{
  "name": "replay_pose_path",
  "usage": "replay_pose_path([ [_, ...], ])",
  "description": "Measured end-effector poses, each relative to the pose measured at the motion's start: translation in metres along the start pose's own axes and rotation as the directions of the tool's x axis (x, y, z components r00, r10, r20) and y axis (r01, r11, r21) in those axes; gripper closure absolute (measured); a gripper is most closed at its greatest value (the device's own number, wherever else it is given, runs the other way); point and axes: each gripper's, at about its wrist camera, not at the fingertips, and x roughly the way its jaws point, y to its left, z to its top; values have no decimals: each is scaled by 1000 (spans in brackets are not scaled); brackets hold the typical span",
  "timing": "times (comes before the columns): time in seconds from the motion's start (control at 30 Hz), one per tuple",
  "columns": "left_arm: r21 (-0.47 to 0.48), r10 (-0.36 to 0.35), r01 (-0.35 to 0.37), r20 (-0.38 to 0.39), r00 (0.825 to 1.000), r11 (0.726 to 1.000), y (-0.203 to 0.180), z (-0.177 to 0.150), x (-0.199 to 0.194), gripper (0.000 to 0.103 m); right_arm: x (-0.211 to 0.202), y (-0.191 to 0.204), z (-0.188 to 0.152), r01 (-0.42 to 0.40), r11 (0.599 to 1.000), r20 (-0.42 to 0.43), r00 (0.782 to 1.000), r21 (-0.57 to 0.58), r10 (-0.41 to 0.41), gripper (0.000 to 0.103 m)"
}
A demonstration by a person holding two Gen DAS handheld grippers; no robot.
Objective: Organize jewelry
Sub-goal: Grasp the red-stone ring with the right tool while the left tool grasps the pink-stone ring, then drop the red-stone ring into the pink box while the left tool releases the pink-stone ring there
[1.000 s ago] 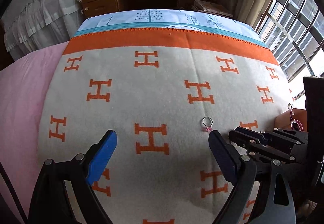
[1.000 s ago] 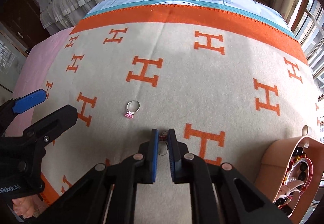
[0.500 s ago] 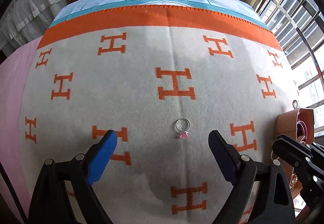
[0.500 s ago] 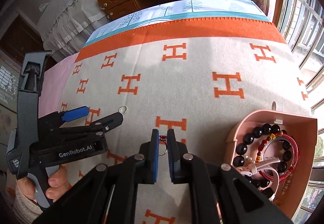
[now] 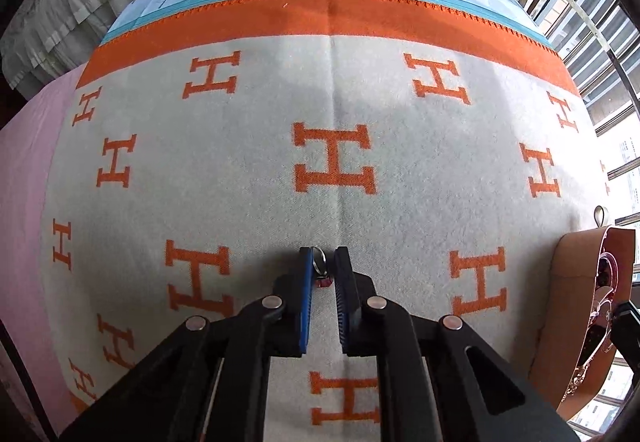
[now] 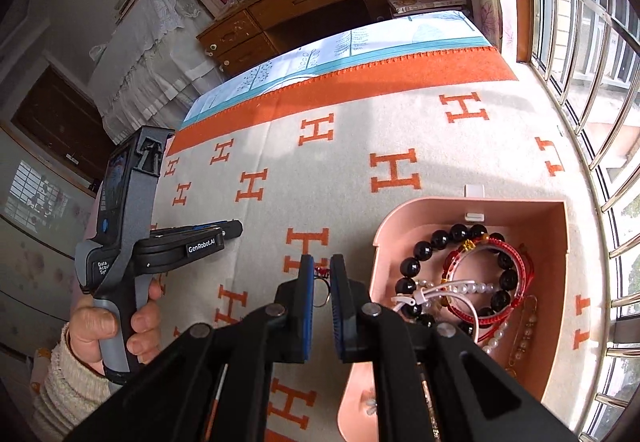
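The left gripper (image 5: 322,262) points steeply down at the blanket (image 5: 400,202) spread over the bed; its jaws have just been closing and now pinch a silver ring with a pink stone (image 5: 320,260), which lies on the blanket roughly midway across it, on the near half. The right gripper (image 6: 320,274) hangs above the blanket just beside the left rim of the pink jewelry box (image 6: 556,322), its jaws narrow and clamped on a small ring with a red stone (image 6: 322,282), held clear of the fabric. The box sits near the blanket's right edge, by the window, and holds a black bead bracelet (image 6: 408,266), a red bracelet (image 6: 516,254) and a string of pearls (image 6: 472,287). A hand (image 6: 104,326) in a cream knitted sleeve grips the left gripper's handle.
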Motion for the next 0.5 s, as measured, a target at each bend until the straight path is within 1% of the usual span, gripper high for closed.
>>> replay_pose_path([
  [0.17,8,5,-6,11,1000,1000,-19,-5,-13,97,-22,-11,-4,-19,1000,43,999,13,19,95],
  [0.3,47,-18,15,55,998,999,-40,-16,-46,97,-43,-20,-10,-31,999,79,996,11,30,95],
  [0.4,102,-64,54,99,993,993,-66,-26,-80,97,-61,-27,-16,-32,999,109,994,5,31,95],
  [0.43,123,-82,68,112,990,990,-75,-30,-92,97,-74,-31,-20,-26,1000,127,992,-1,26,95],
  [0.5,171,-129,105,134,983,980,-94,-39,-115,97,-80,-32,-22,-22,1000,134,991,-4,23,95],
])
